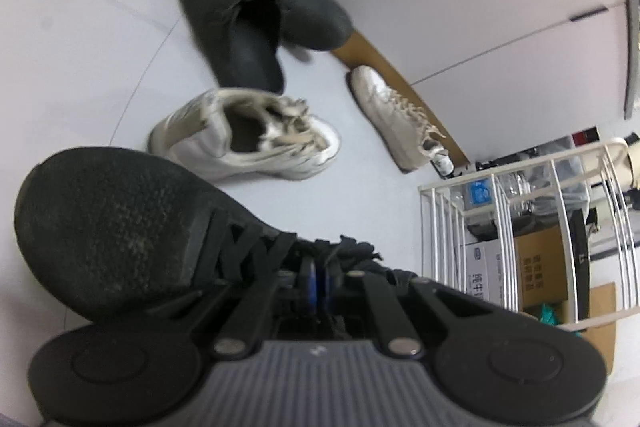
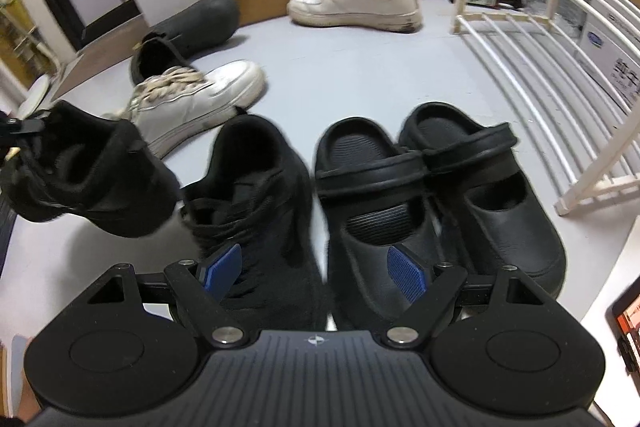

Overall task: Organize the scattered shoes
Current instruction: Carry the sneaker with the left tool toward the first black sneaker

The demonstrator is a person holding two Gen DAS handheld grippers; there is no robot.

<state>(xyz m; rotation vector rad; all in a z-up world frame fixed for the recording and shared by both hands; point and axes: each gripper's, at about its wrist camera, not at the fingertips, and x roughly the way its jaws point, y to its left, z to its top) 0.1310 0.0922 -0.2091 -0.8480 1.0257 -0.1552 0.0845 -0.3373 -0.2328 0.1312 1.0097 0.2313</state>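
Pinching the laces of a black sneaker (image 1: 120, 227), the left claw (image 1: 318, 283) carries it off the floor, probably to join its mate (image 2: 256, 187) beside the paired black clogs (image 2: 432, 187). The right claw (image 2: 316, 273) hangs spread and empty. White sneakers (image 2: 200, 99) lie scattered beyond.

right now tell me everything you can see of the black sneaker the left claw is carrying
The black sneaker hangs off the floor, gripped by the shut left claw at its laces and tongue. It looks like knit or mesh fabric with flat black laces and a padded collar. Its rounded toe is dusty and scuffed grey. From the right wrist view its open heel faces the camera, and it hangs left of its mate, which stands on the floor beside the black clogs. Only the claw touches it.
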